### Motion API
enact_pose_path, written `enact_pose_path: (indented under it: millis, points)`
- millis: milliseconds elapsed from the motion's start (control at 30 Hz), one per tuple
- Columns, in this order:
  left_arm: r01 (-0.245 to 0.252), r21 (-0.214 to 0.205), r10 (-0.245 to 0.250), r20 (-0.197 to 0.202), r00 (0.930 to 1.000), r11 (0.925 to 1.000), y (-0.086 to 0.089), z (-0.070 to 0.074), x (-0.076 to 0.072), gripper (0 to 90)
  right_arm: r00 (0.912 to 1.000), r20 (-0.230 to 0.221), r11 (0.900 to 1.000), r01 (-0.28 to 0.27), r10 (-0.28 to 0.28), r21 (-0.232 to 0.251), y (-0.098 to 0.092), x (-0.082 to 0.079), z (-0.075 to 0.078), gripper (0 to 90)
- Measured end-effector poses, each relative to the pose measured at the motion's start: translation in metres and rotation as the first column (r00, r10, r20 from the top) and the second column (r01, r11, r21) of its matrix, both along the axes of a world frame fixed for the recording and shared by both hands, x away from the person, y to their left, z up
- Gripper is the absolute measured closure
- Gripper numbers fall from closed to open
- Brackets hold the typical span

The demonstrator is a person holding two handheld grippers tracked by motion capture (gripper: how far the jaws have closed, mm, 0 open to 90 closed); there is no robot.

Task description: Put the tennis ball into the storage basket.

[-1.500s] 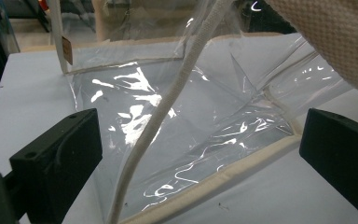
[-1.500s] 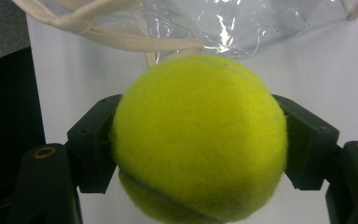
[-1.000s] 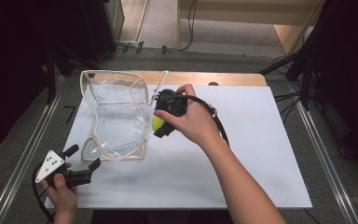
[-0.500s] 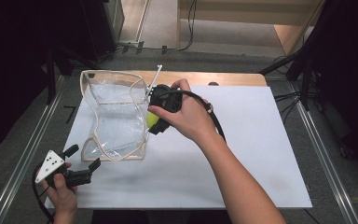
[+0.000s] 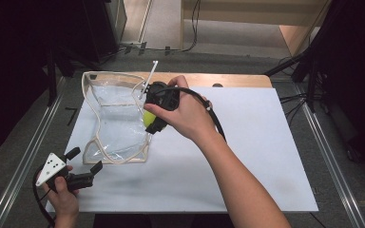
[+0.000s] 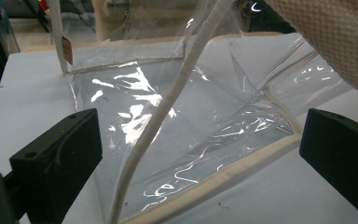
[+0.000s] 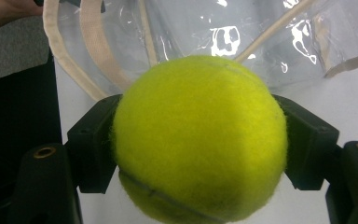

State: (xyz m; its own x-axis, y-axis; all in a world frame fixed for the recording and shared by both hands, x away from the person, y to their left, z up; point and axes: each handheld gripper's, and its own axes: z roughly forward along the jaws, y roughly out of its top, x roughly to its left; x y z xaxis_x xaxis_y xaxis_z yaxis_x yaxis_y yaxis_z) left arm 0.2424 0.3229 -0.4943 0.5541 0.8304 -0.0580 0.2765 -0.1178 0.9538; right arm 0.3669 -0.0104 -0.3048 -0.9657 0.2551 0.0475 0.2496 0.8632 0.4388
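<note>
No writing can be read anywhere. The small tag (image 6: 66, 50) on the bag (image 6: 177, 121) is too blurred.

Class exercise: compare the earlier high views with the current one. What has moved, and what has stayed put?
The right gripper, shut on the tennis ball, has drifted toward the table's far edge, along the side of the clear bag. Nothing was picked up or released. The left gripper, jaws open, stays at the near left corner; the bag lies unchanged.

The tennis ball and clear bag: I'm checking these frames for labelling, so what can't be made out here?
- Tennis ball, high view: mostly hidden by the right gripper and hand.
- Clear bag, high view: its opening is unclear behind glare.
- Left gripper, left gripper view: jaw tips cut off by the edges.
</note>
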Motion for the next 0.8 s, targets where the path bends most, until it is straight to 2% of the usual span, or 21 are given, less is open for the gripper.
enact_pose_path:
  millis: [300, 800]
  points:
    - [0.001, -0.005, -0.001, 0.0, 1.0, 1.0, 0.0, 0.0, 0.0, 0.0, 1.0, 0.006, 1.0, -0.001, 0.001, 0.006, 0.009, 0.0, 0.006, 22.8]
    - [0.002, -0.009, -0.002, 0.0, 1.0, 1.0, 0.0, 0.0, 0.0, 0.0, 0.9992, 0.016, 0.9993, -0.038, 0.037, 0.008, 0.029, -0.001, 0.014, 22.8]
